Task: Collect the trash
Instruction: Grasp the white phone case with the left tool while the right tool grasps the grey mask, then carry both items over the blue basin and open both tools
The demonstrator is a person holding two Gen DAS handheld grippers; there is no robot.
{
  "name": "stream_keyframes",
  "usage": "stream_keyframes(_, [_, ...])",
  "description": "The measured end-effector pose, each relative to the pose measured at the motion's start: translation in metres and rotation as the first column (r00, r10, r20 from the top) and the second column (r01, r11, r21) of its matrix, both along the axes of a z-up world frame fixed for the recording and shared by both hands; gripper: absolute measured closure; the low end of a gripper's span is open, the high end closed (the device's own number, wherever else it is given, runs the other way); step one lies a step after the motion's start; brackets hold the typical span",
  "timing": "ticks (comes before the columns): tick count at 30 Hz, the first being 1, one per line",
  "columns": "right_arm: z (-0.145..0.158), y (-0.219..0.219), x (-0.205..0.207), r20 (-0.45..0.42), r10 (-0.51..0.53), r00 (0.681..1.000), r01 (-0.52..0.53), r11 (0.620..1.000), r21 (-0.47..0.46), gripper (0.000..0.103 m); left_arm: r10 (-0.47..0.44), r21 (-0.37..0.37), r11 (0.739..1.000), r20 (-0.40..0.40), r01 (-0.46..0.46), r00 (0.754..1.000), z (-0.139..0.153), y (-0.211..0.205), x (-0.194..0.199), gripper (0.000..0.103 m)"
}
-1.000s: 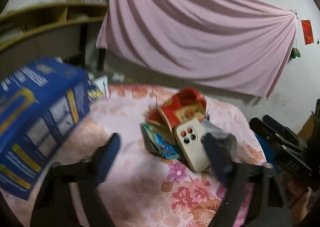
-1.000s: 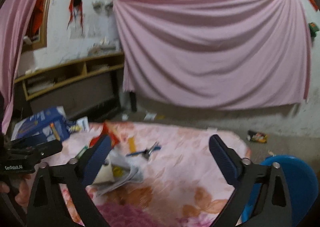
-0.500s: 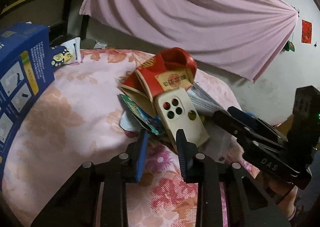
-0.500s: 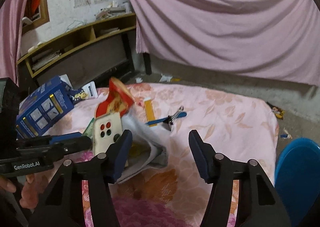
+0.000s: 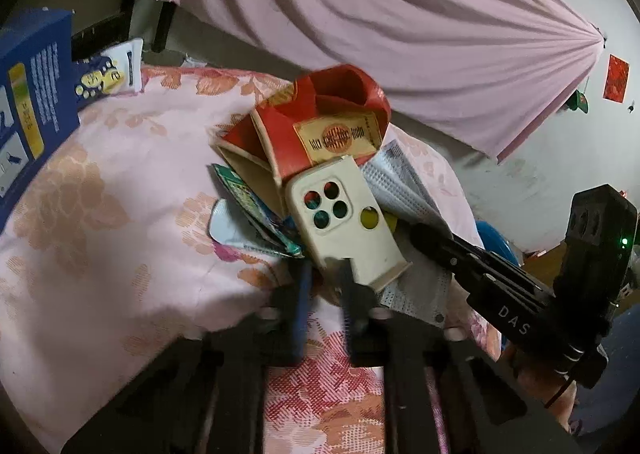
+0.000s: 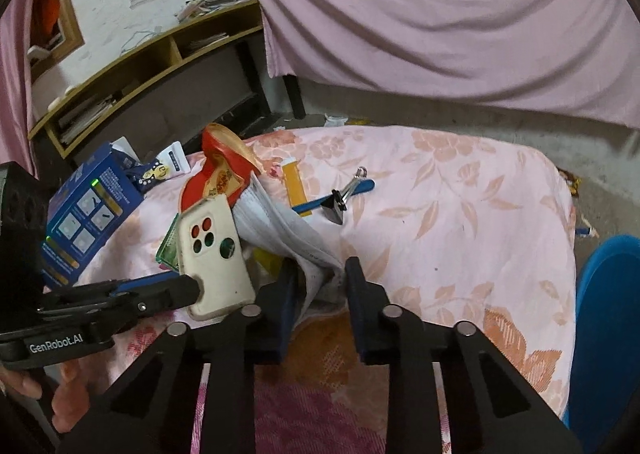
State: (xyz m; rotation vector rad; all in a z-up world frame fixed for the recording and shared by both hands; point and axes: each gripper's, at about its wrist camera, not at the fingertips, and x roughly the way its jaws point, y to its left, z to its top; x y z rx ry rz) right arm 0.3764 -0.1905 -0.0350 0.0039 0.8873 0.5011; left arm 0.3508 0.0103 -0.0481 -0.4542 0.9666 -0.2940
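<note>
You are working over a table (image 6: pixel 460 190) covered in a pink floral cloth, with a small heap of trash lying toward its left side. At the top of the heap is a crumpled red wrapper (image 5: pixel 320 126), and leaning against it is a cream phone case (image 5: pixel 344 222) with round camera holes. Beneath them lie a green packet (image 5: pixel 248 202) and a grey-white face mask (image 6: pixel 288 230). Your left gripper (image 5: pixel 324 278) has its fingers drawn close together at the lower edge of the phone case; motion blur there means you cannot tell whether they actually pinch it. Your right gripper (image 6: pixel 320 278) has its fingers narrowed around the loose lower end of the face mask, the fabric bunched between them, apparently gripped. Farther back on the cloth lie a yellow strip (image 6: pixel 296 190), a blue stick (image 6: pixel 344 194) and a black binder clip (image 6: pixel 340 202), close together. A blue box (image 6: pixel 88 210) stands at the left edge, and a blue bin (image 6: pixel 604 334) sits off the table to the right.
</note>
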Motion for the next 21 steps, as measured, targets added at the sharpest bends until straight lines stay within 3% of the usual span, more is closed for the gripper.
stream_keyframes(6, [0.003,0.0,-0.004,0.022,-0.008,1.0,0.008,1.0,-0.017,0.094,0.013,0.009,1.0,0.038,-0.013,0.999,0.006,-0.006,-0.008,0.1])
stream_keyframes(13, [0.013,-0.001,-0.017,0.111,-0.028,0.993,0.034,0.998,-0.051,0.096,0.011,0.075,0.997,0.111,-0.019,0.994,0.015,-0.015,-0.026,0.101])
stream_keyframes(21, [0.028,-0.012,-0.034,0.229,-0.077,0.97,0.091,0.994,-0.054,0.097,0.042,0.157,0.984,0.248,-0.083,0.968,0.031,-0.028,-0.055,0.102])
